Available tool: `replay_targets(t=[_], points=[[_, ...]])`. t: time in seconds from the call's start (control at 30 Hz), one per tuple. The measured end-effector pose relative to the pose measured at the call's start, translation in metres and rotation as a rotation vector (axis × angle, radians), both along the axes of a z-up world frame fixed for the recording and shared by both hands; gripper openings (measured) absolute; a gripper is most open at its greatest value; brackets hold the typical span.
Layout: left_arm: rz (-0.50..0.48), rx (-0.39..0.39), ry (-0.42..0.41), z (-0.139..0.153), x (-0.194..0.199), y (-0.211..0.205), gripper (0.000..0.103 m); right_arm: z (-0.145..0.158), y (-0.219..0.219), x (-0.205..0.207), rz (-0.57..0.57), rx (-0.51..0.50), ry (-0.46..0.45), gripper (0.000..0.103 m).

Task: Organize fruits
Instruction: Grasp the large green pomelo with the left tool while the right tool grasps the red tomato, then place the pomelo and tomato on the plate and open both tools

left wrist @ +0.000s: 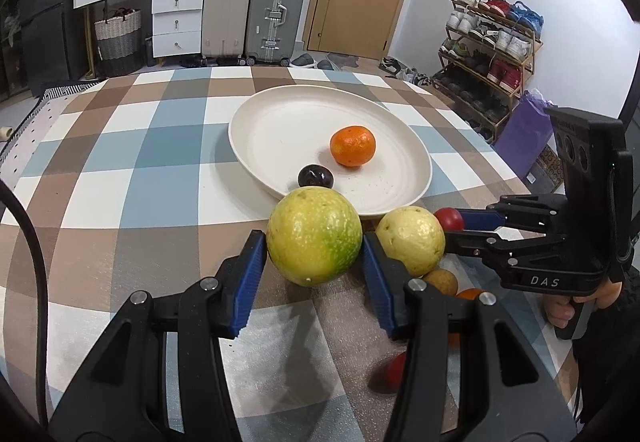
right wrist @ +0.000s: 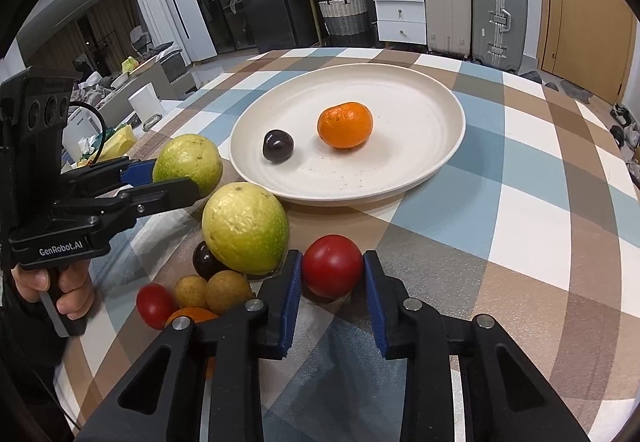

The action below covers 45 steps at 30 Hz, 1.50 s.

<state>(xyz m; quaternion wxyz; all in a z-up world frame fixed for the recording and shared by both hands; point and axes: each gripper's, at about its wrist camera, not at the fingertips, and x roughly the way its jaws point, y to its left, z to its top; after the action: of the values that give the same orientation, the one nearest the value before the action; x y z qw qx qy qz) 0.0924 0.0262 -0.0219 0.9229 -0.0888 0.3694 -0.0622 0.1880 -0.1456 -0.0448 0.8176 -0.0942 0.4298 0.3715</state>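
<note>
My left gripper [left wrist: 314,254] is shut on a yellow-green guava [left wrist: 314,236], just in front of the cream plate [left wrist: 256,146]; both show in the right wrist view as the left gripper [right wrist: 160,178] and its guava [right wrist: 188,162]. My right gripper [right wrist: 332,270] is shut on a red tomato [right wrist: 332,265], also visible in the left wrist view [left wrist: 449,218]. The plate [right wrist: 420,162] holds an orange mandarin [right wrist: 345,124] and a dark plum [right wrist: 278,145]. A second guava [right wrist: 245,228] lies on the table between the grippers.
A pile of small fruit lies by the second guava: a dark plum [right wrist: 205,262], two brown longans [right wrist: 226,292], a small red tomato [right wrist: 155,304] and an orange fruit [right wrist: 192,314]. The checked tablecloth [right wrist: 520,202] covers the table. Suitcases, drawers and a shoe rack stand behind.
</note>
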Motion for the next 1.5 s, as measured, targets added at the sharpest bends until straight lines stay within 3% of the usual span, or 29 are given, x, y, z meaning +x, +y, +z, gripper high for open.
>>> replay_targets(t=[0.3, 0.73, 1.2, 1.5], points=[[0.027, 0.002, -0.01, 0.001, 0.0, 0.003, 0.046, 0.011, -0.007, 0.0, -0.026, 0.037, -0.036, 0.031], [0.053, 0.013, -0.056, 0.012, 0.004, 0.004, 0.046, 0.031, -0.018, 0.002, -0.105, 0.185, -0.121, 0.031], [0.088, 0.044, -0.095, 0.026, 0.027, 0.007, 0.046, 0.041, -0.016, 0.018, -0.187, 0.189, -0.139, 0.031], [0.102, 0.062, -0.092, 0.019, 0.049, 0.008, 0.046, 0.039, -0.004, 0.032, -0.186, 0.176, -0.13, 0.031]])
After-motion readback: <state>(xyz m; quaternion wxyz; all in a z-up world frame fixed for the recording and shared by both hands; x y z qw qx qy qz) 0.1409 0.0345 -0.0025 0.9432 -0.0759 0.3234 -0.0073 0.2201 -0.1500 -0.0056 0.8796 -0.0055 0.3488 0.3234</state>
